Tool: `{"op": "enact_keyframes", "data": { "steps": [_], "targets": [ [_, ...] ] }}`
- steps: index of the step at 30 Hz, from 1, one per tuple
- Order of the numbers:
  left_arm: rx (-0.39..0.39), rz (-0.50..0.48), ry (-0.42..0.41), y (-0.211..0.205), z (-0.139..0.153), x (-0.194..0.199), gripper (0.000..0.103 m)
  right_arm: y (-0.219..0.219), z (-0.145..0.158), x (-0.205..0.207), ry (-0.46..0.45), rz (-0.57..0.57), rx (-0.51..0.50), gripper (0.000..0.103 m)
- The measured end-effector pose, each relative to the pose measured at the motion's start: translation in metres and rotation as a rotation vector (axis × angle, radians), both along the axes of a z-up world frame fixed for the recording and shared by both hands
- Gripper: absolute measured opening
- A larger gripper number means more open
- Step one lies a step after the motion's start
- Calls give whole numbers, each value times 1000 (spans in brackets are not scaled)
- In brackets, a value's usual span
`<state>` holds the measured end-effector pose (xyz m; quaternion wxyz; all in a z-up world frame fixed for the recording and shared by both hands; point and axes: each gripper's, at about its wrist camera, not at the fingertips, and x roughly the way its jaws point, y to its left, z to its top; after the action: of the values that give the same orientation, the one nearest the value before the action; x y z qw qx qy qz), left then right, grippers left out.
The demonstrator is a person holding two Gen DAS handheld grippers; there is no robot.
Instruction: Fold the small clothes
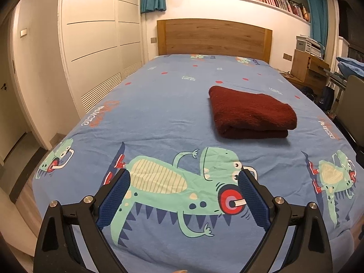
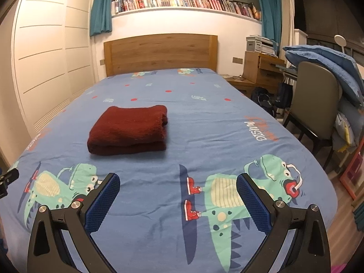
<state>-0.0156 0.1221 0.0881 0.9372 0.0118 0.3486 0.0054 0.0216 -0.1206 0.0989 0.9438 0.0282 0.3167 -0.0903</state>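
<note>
Both grippers I'm running sit low over the near end of the blue dinosaur-print bedsheet: the left gripper has its blue-padded fingers spread wide with nothing between them, and the right gripper is spread wide and holding nothing too. The dark red fuzzy garment lies folded into a neat rectangle mid-bed, well apart from either gripper. It's ahead-right for the left camera, ahead-left for the right one.
</note>
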Motion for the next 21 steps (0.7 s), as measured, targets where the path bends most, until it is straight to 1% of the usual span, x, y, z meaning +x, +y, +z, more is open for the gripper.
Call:
{"op": "enact_keyframes", "data": {
  "steps": [7,15,21],
  "targets": [
    [-4,-4,0,-3,-2,2,93,-7,-2,0,-4,-20,-16,102],
    [-2,-3,10,-5,-10,6,94,-20,-8,1,8,-56,-8,102],
    [-2,-6,18,-7,-16,7,94,-25,-10,2,14,-62,-9,102]
  ]
}}
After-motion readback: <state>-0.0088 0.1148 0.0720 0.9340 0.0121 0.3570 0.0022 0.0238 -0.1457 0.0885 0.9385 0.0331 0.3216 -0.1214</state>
